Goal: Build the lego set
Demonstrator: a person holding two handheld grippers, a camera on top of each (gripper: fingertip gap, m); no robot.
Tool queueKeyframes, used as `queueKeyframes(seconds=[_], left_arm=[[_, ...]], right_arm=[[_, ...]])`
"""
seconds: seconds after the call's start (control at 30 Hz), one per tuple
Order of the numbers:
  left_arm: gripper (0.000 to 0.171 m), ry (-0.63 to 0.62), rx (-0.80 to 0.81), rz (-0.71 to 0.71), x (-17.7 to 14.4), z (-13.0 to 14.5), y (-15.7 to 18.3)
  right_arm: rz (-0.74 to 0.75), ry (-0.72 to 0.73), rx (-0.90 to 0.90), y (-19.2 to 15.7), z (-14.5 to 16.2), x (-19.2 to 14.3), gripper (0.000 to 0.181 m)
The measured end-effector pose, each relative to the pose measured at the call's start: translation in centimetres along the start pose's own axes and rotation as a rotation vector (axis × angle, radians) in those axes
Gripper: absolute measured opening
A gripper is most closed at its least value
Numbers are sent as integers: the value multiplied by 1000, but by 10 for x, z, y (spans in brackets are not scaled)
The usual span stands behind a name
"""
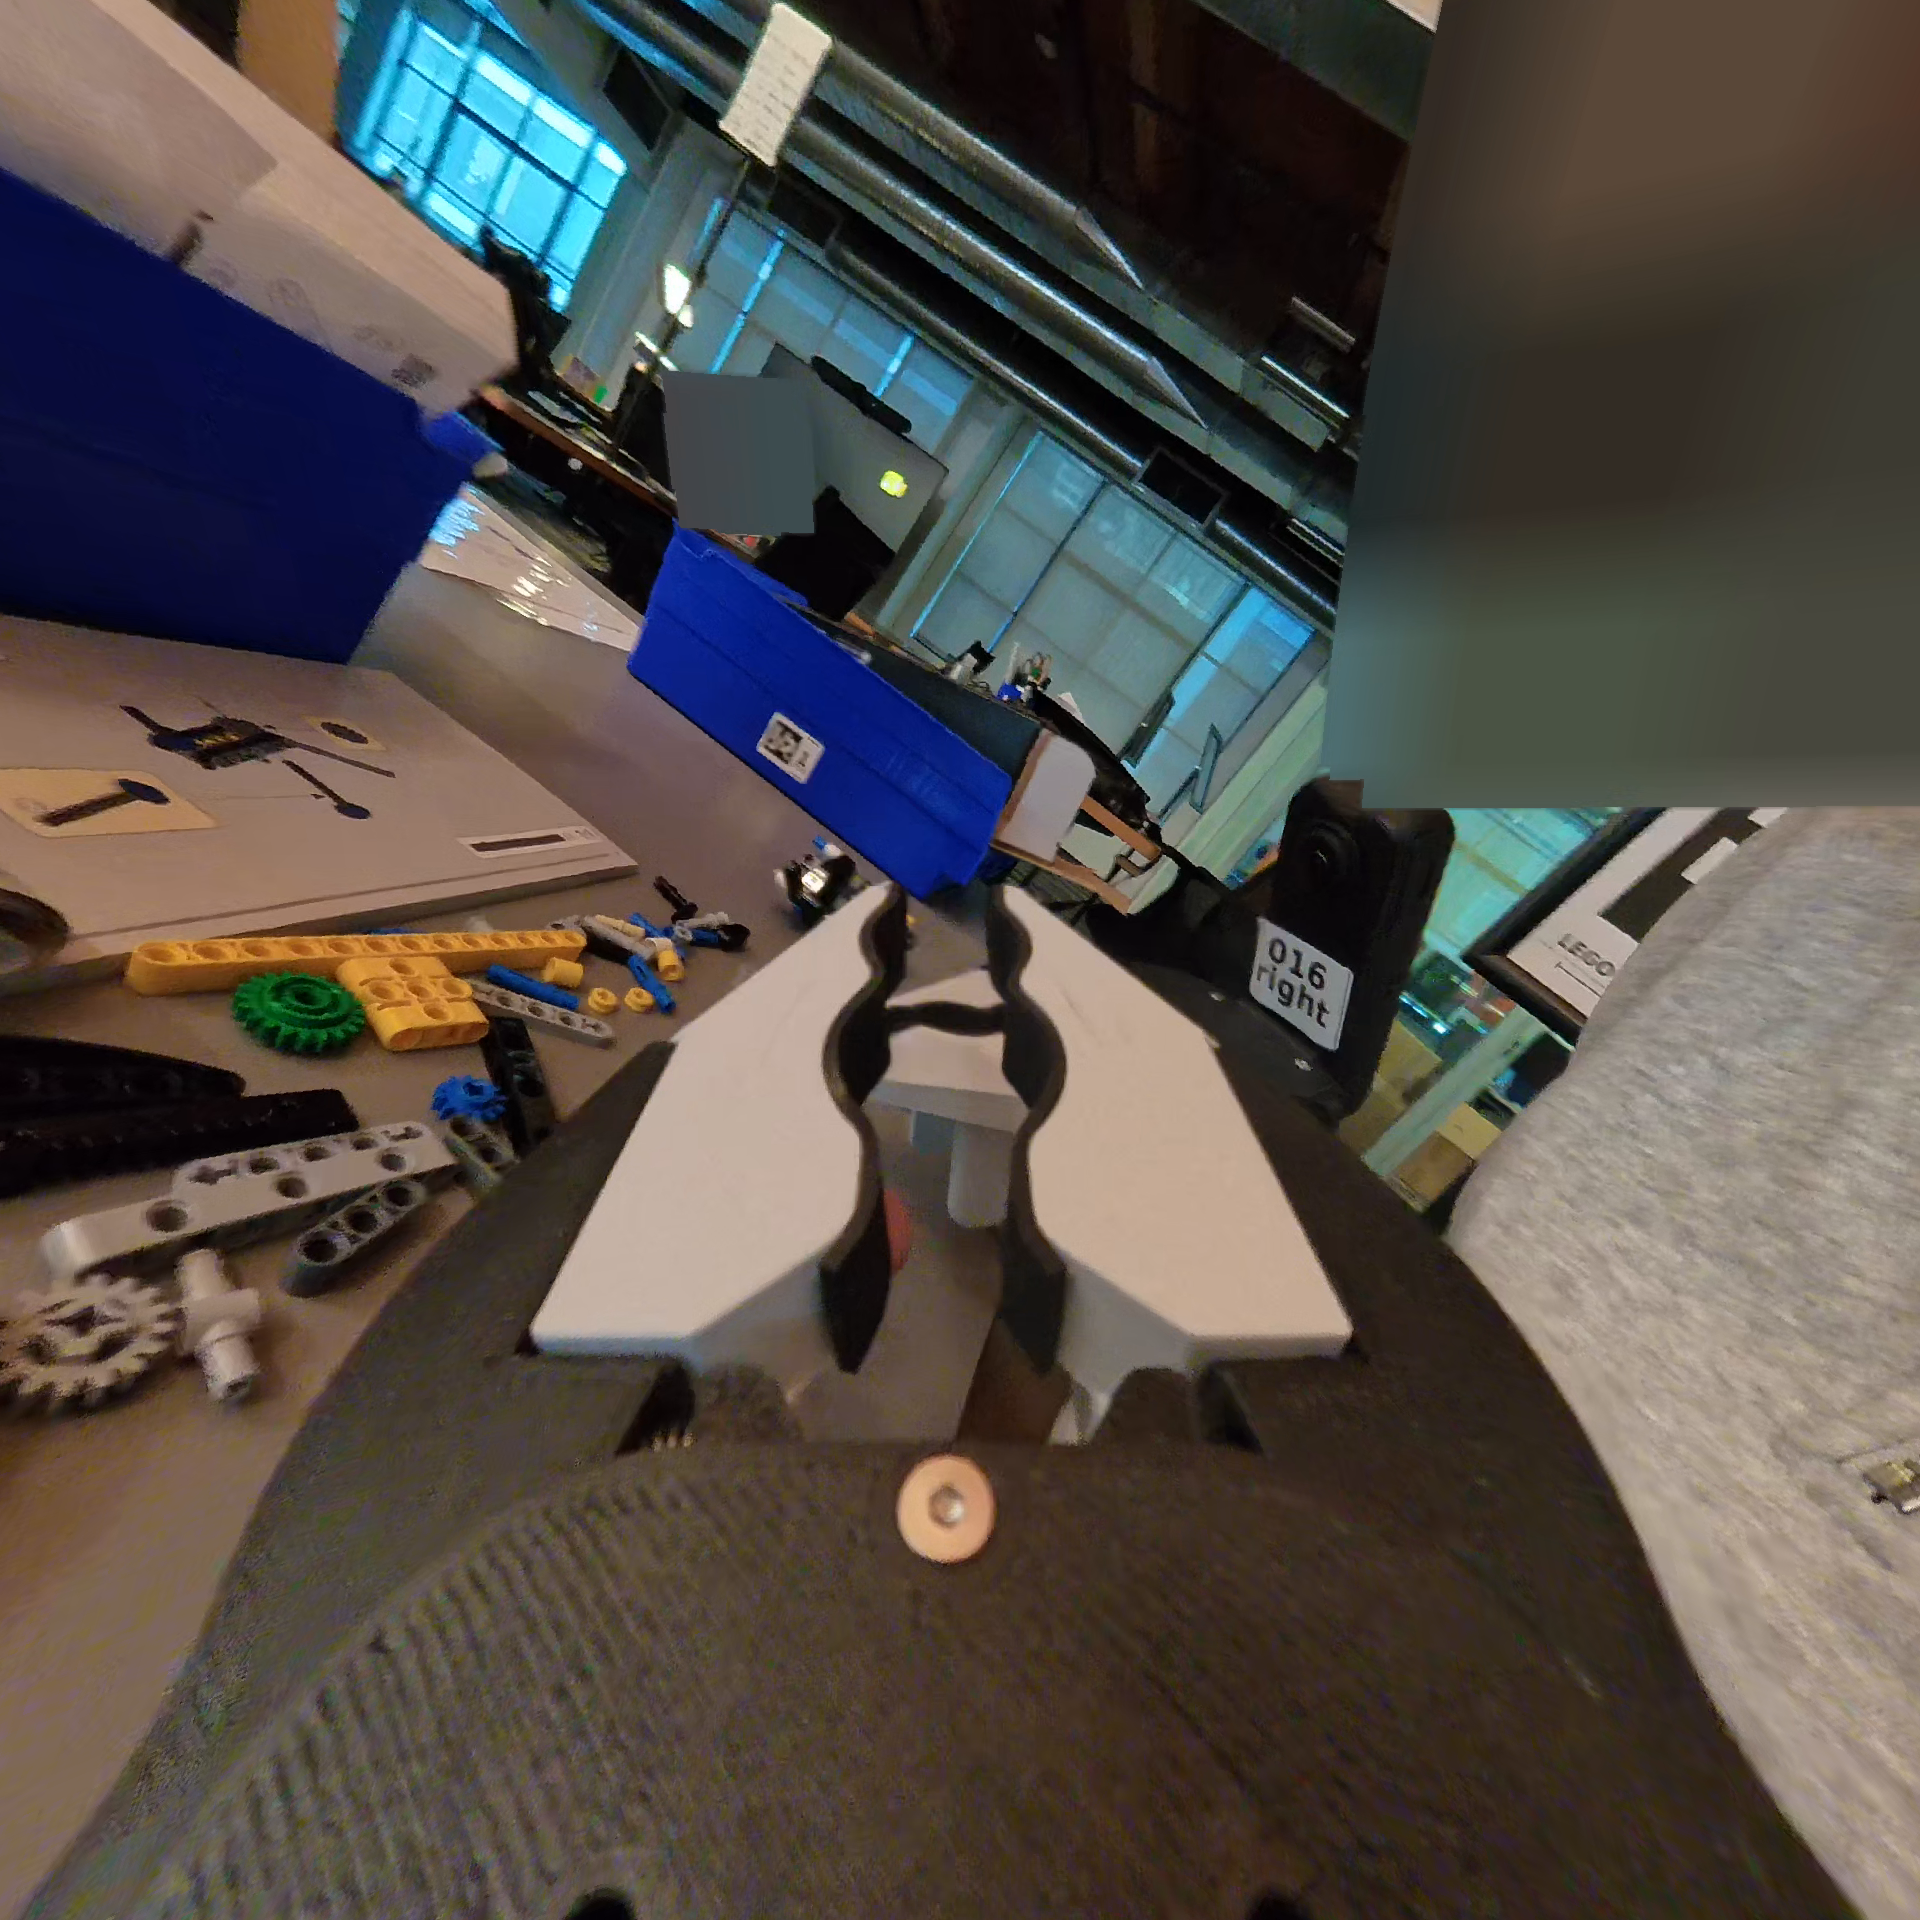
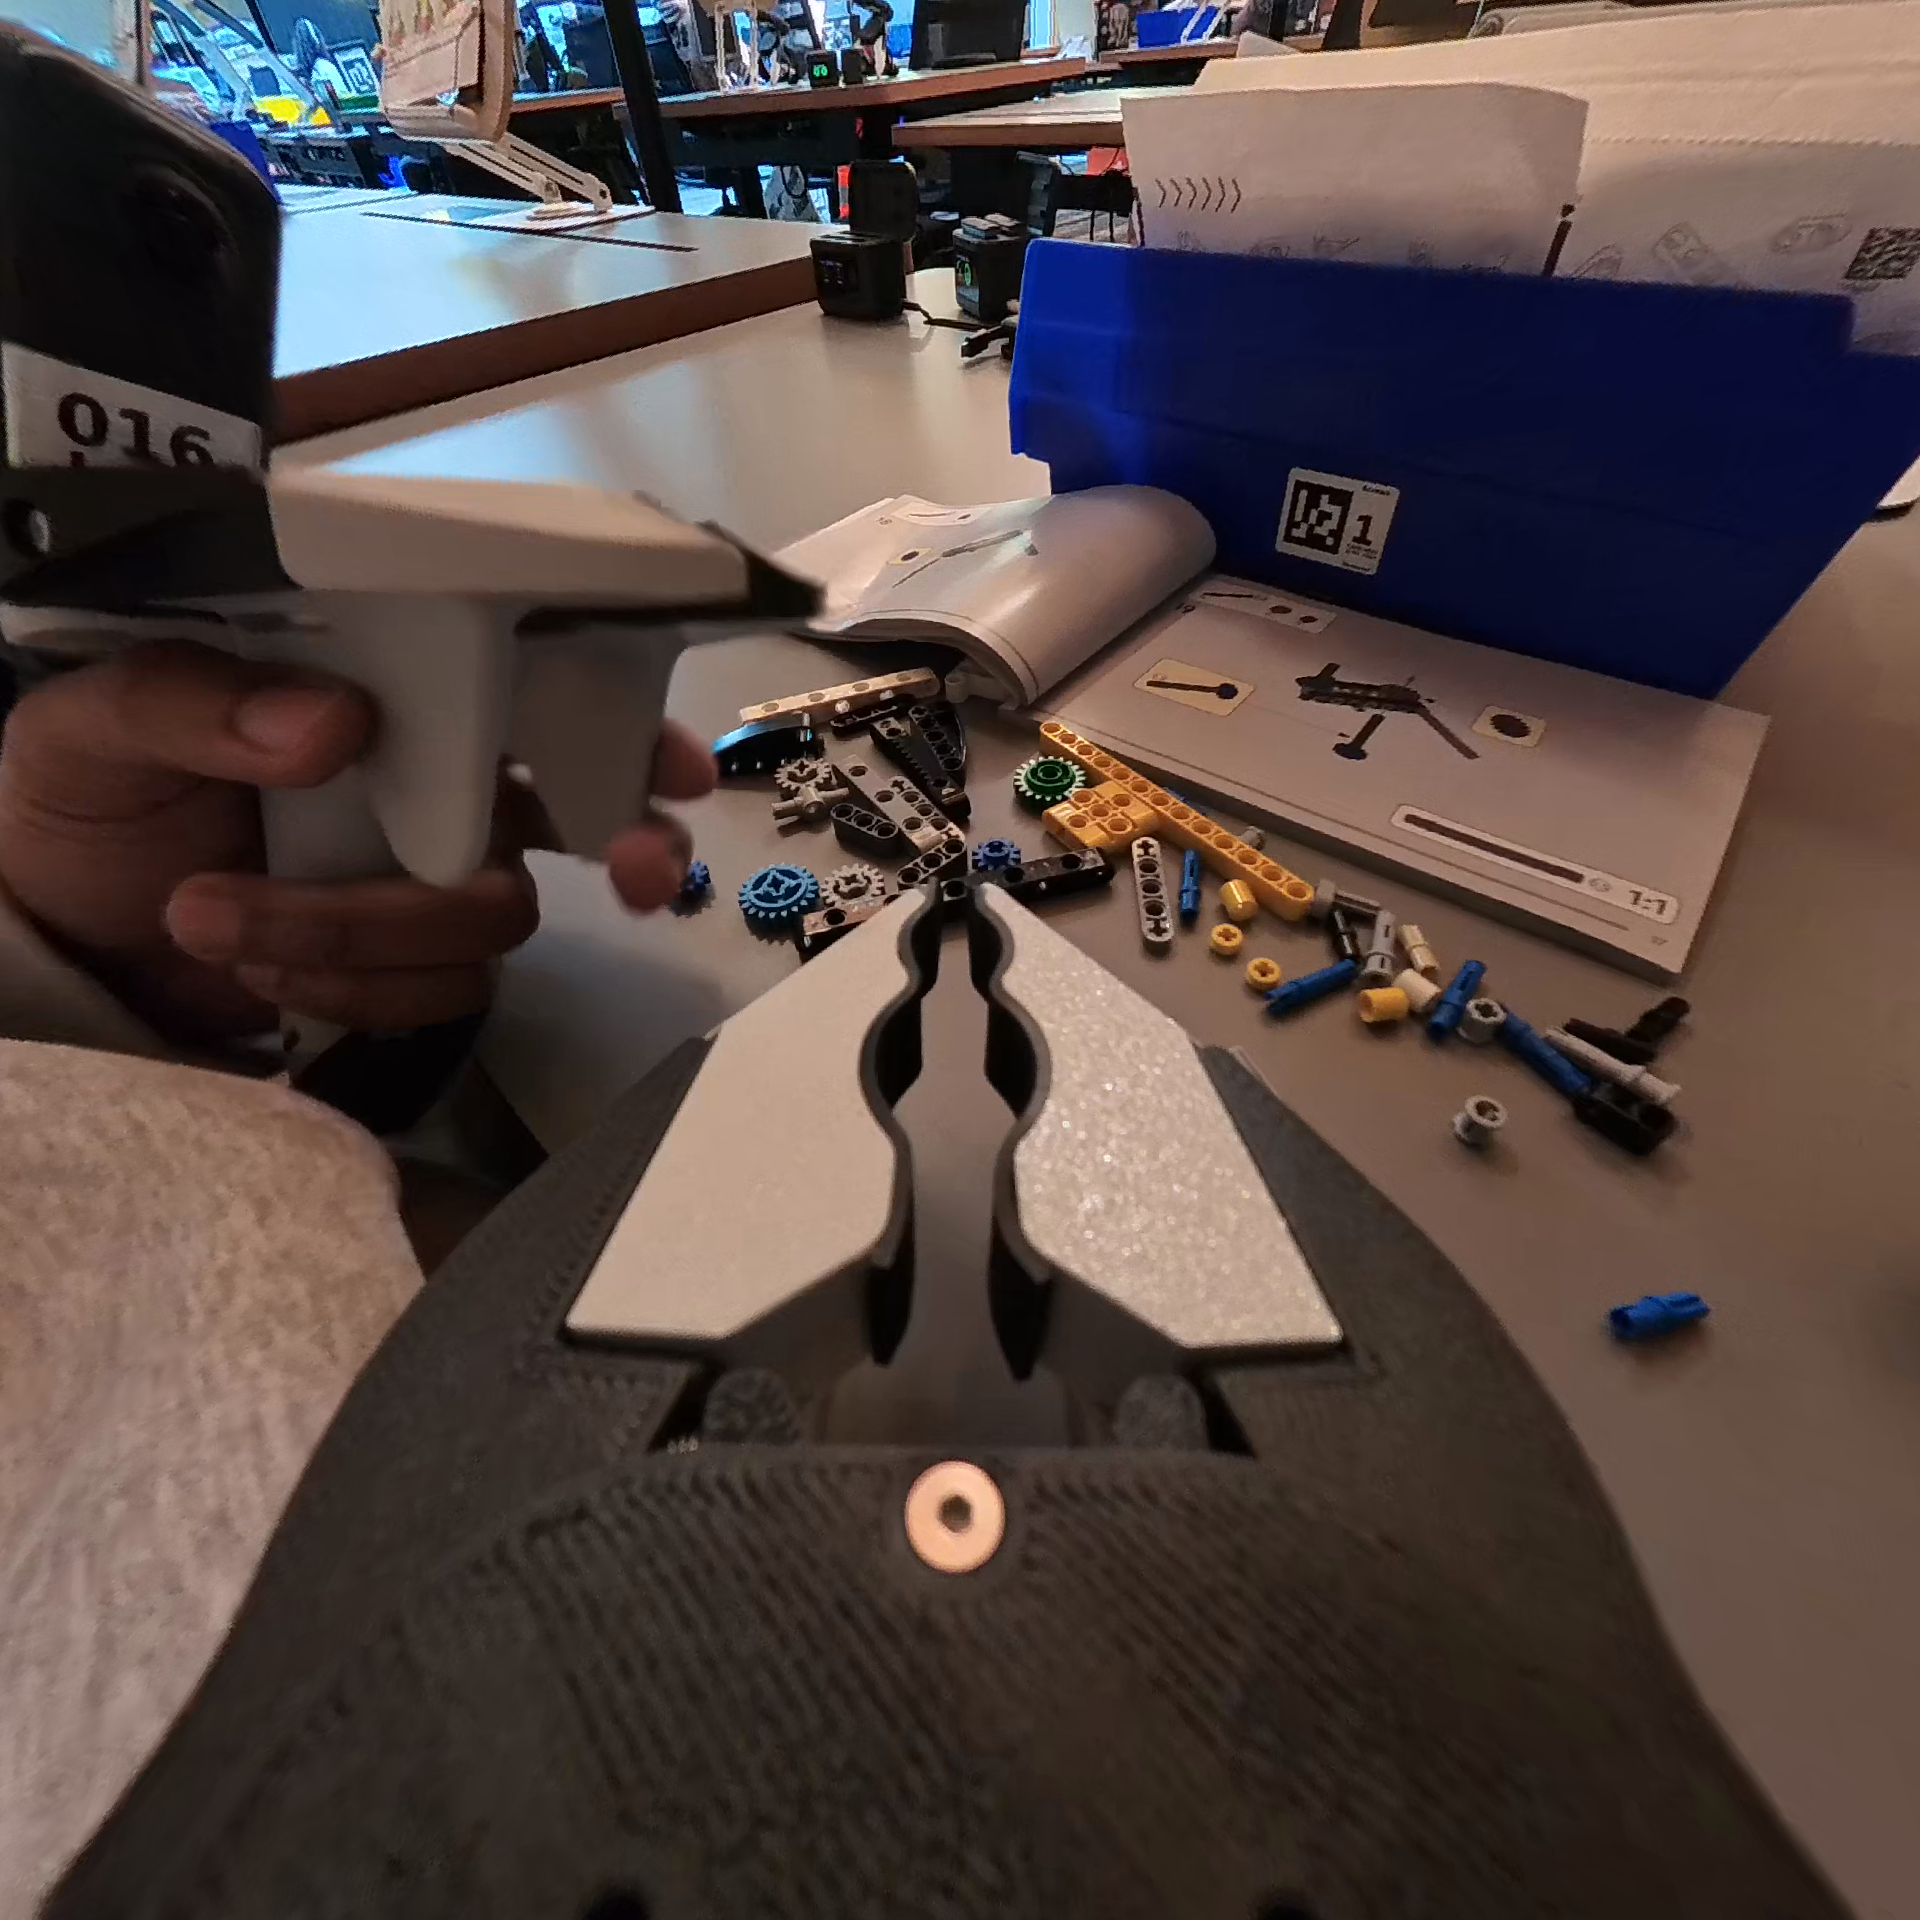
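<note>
The lego pieces (image 2: 1039,831) lie loose on the grey table (image 2: 1714,1558), spread in a band just in front of the open instruction booklet (image 2: 1403,769). Among them a long yellow beam (image 2: 1174,816) lies against the booklet's near edge, with a green gear (image 2: 1047,781) touching its far end, a blue gear (image 2: 779,896) to the left, dark beams between them, and small blue, yellow and grey pins (image 2: 1455,997) scattered to the right. 1 blue pin (image 2: 1658,1314) lies well apart from the rest, nearer the camera.

The right gripper (image 2: 956,902) hangs low over the table, its tips just at the near edge of the pile, close to a black beam (image 2: 1060,871); whether they touch it I cannot tell. Its fingers (image 2: 1122,1122) are nearly together at the tips with a narrow gap, holding nothing visible.

The left gripper (image 1: 940,914) is tilted up off the table, the pieces lying to its left. Its fingers (image 1: 727,1143) stand slightly apart and grip nothing. In the right wrist view a hand (image 2: 260,831) holds its white handle.

Behind the booklet stands a blue bin (image 2: 1455,416).
</note>
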State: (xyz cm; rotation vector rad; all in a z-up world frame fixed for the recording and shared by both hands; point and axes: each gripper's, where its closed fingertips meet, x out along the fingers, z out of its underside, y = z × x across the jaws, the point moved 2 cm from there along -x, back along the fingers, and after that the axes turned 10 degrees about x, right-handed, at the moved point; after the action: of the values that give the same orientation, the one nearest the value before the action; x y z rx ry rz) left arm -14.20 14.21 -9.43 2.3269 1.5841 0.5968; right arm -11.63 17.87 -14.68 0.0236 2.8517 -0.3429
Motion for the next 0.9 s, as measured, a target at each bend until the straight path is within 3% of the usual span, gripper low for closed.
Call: queueKeyframes(seconds=[0.13,0.27,0.33,0.43,0.6,0.73,0.83,0.9], left_arm=[[39,9,79,-164,-14,-38,-31],[56,-251,428,-481,-41,-67,-98],[62,-473,622,-607,-53,-65,-131],[74,-781,770,-616,-58,-42,-157],[77,-1018,964,-550,-53,-19,-166],[54,-1046,1013,-550,-49,-15,-174],[10,-1044,1039,-479,-41,-14,-165],[7,-992,1071,-478,-31,-25,-157]], right_arm=[[-6,-5,25,1,-1,0,3],[-20,-6,53,2,-2,-1,4],[-33,-4,64,1,-3,-2,5],[-48,3,85,1,-4,-5,6],[-60,29,154,7,-10,-13,7],[-87,53,223,10,-17,-19,7],[-105,67,252,11,-21,-24,6],[-109,74,256,12,-24,-27,6]])
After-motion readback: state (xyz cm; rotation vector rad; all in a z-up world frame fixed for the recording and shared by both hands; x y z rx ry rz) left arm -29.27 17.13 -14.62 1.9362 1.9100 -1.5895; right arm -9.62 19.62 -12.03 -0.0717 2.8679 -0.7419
